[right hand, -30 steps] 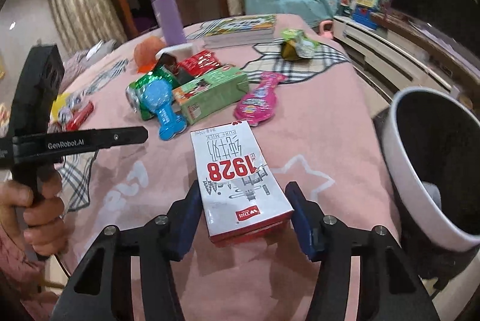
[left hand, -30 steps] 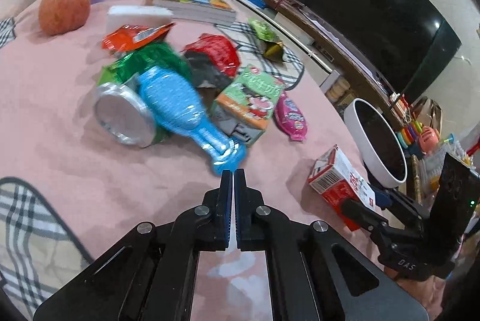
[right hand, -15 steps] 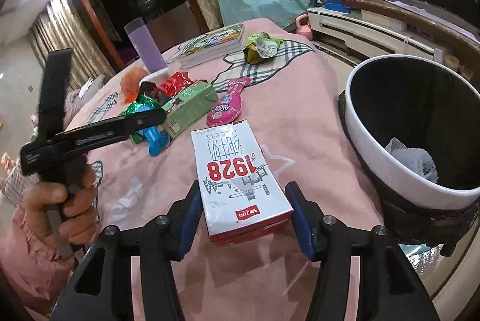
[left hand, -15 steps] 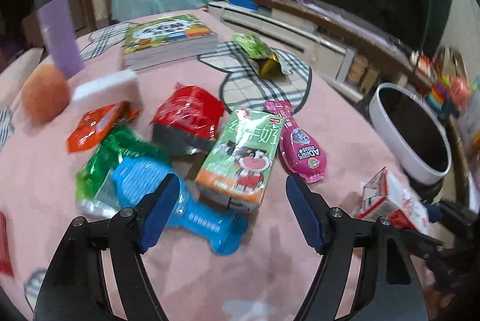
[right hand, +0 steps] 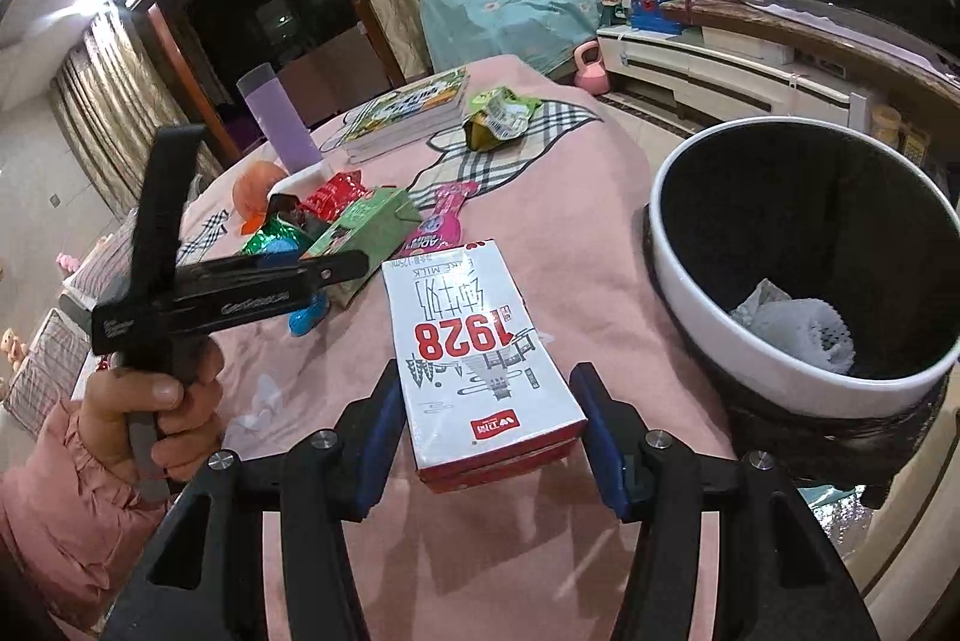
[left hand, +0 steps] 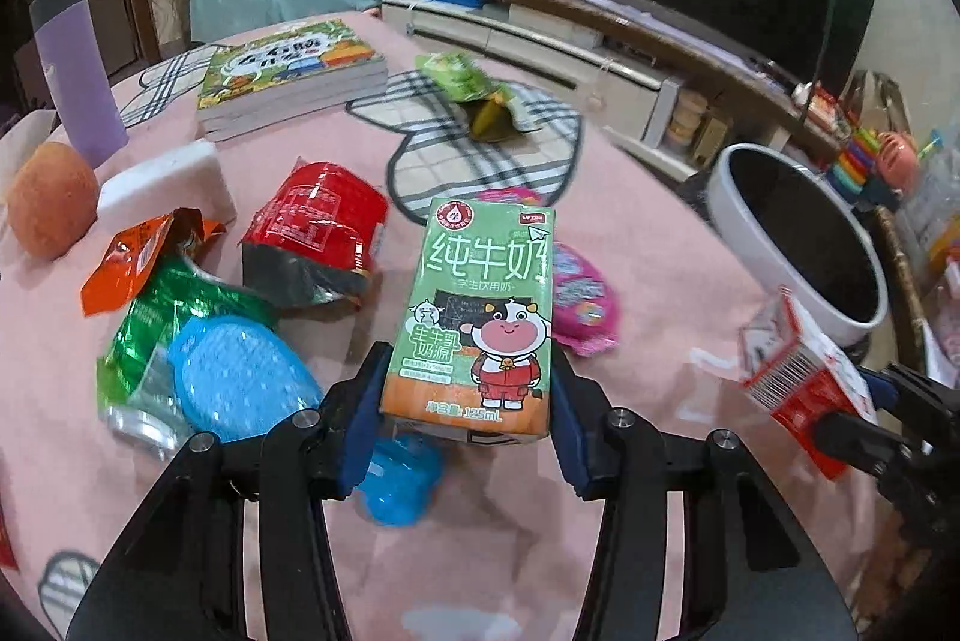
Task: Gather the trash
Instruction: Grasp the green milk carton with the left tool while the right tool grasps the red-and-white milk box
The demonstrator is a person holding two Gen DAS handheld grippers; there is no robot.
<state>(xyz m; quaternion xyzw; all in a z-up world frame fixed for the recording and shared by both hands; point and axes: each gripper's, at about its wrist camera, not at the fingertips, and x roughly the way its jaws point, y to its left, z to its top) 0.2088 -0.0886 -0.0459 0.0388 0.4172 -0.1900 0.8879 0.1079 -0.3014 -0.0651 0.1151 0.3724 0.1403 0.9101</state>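
Note:
My left gripper is closed around a green milk carton with a cartoon cow, in the pile of trash on the pink tablecloth. My right gripper is shut on a white and red "1928" milk carton, held above the table beside the white trash bin. That carton also shows in the left wrist view. The bin also shows in the left wrist view. Crumpled white paper lies inside the bin.
Around the green carton lie a blue bottle, a green wrapper, a red packet, an orange wrapper and a pink pouch. Farther back are books, a purple cup, a peach and a green packet.
My left gripper opened, moved forward over the pile and now has its jaws on the green carton. My right gripper carried the 1928 carton closer to the bin.

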